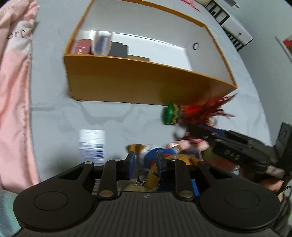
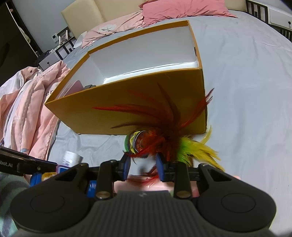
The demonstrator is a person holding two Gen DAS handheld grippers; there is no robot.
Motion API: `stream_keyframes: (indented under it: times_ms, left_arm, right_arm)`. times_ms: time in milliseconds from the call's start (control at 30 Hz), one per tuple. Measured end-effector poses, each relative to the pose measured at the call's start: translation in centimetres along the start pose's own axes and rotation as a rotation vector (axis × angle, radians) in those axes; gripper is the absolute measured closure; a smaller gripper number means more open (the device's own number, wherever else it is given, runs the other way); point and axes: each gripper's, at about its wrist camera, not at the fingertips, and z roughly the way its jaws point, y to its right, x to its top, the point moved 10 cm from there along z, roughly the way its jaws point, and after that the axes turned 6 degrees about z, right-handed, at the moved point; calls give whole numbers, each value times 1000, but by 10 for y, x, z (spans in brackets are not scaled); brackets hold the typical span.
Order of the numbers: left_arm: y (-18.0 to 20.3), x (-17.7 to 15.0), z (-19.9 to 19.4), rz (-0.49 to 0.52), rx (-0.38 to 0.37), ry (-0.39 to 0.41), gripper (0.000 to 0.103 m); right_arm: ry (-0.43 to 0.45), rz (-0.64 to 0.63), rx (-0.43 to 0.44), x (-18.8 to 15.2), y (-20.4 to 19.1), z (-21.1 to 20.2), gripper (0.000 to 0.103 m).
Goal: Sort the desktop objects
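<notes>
An orange box [image 1: 146,80] with a white inside stands on the pale bed sheet and holds several small boxes and a can at its left end. My left gripper [image 1: 146,160] points down, its blue pads closed on a doll [image 1: 157,155] in blue and orange with red hair. From the right comes my right gripper [image 1: 184,127], shut on a feather shuttlecock [image 1: 171,114] with a green base. The right wrist view has that shuttlecock [image 2: 144,142] just beyond the right gripper [image 2: 143,168], its red, green and yellow feathers fanning over the orange box [image 2: 127,102].
A white bottle [image 1: 91,145] lies on the sheet left of the doll, also seen as a white bottle [image 2: 71,157] near the left gripper's body. A pink quilt [image 1: 14,109] is piled along the left. A pink pillow [image 2: 182,9] and bedside furniture sit beyond the box.
</notes>
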Motion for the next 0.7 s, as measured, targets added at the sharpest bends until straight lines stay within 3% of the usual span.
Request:
stream_keyframes:
  times_ms: [133, 233, 300, 367, 467, 533, 700]
  left_arm:
    - [31, -3, 8, 29, -110, -19, 77]
    - [34, -2, 8, 34, -95, -7, 77]
    - [25, -1, 1, 12, -63, 12, 75]
    - [11, 1, -10, -13, -12, 37, 66]
    - [-18, -4, -18, -6, 166, 10, 55]
    - [-34, -11, -14, -12, 246, -42, 54]
    - [-58, -26, 5, -58, 288, -145, 49]
  right_arm:
    - [4, -11, -5, 0, -1, -1, 70]
    - [14, 8, 1, 1, 2, -4, 70]
    - [17, 21, 5, 2, 3, -6, 70]
    - [19, 22, 8, 2, 4, -8, 70]
    - [19, 14, 10, 2, 2, -8, 70]
    - [17, 9, 15, 1, 0, -8, 70]
    - [16, 8, 19, 0, 0, -9, 70]
